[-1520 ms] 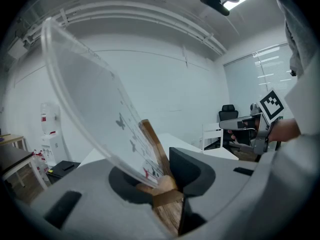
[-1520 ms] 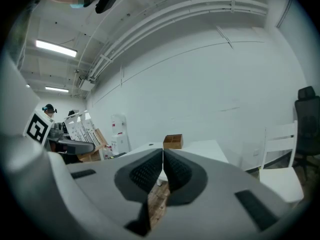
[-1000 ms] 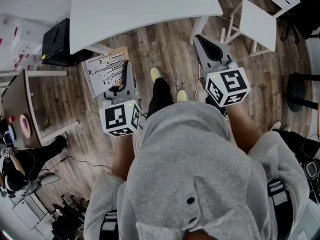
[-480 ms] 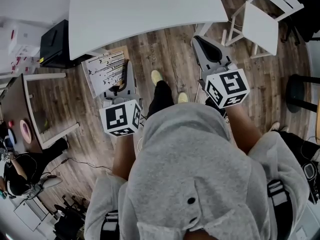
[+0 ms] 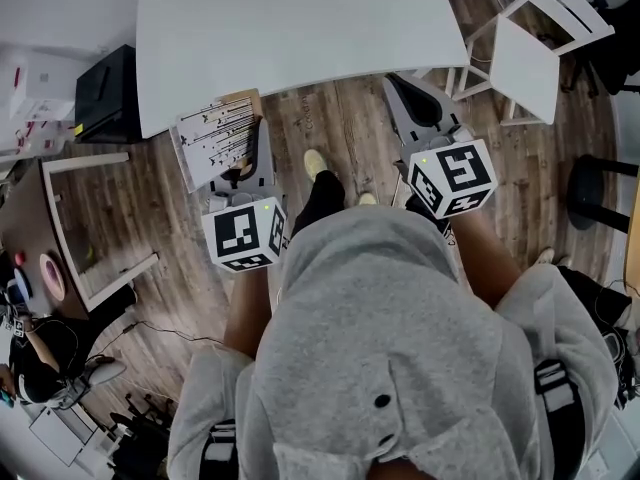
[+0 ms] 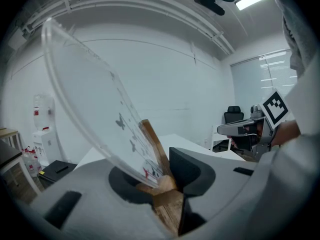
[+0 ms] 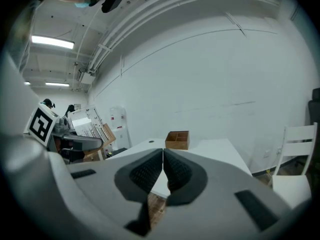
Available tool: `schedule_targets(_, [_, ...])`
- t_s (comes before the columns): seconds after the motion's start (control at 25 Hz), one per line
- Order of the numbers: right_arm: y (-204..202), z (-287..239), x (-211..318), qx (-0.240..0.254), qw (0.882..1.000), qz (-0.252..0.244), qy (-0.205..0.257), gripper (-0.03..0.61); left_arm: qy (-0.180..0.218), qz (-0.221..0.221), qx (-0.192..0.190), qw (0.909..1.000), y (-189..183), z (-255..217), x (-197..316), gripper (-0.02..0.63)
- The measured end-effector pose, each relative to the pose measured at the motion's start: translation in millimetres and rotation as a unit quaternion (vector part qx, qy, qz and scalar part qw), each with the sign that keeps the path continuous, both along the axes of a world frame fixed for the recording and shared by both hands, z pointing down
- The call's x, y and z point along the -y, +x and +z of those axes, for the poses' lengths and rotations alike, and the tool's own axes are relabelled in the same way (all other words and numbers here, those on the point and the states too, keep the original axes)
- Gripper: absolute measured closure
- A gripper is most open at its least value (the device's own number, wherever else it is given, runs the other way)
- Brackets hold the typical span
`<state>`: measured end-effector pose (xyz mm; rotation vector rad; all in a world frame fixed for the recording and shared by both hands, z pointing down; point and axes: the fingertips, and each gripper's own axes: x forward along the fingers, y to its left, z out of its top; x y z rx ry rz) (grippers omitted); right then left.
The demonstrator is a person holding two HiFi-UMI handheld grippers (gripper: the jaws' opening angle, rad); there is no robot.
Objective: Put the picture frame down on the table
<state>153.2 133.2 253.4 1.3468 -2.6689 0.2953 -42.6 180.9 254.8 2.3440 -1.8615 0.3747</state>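
Head view: my left gripper (image 5: 240,173) pinches the bottom edge of the picture frame (image 5: 215,140), which rises tilted leftward above the jaws, the white table (image 5: 300,28) lying just ahead; my right gripper (image 5: 412,93) is pressed together, empty.

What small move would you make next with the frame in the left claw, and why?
Probably move the left claw forward until the frame is over the table. The claw grips the frame's wooden edge, but in the head view the frame hangs above the floor, just short of the table's near edge, so lowering it now would miss the top.
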Motion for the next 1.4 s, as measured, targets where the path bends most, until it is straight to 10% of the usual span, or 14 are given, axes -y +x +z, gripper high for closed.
schedule_targets(1.4, [-104.2, -23.9, 73.3, -0.044, 0.998, 0.027, 0.02, 0.552, 0.022, 0.016, -0.015, 0.9995, -107.5, -3.9, 78.2, 0.497])
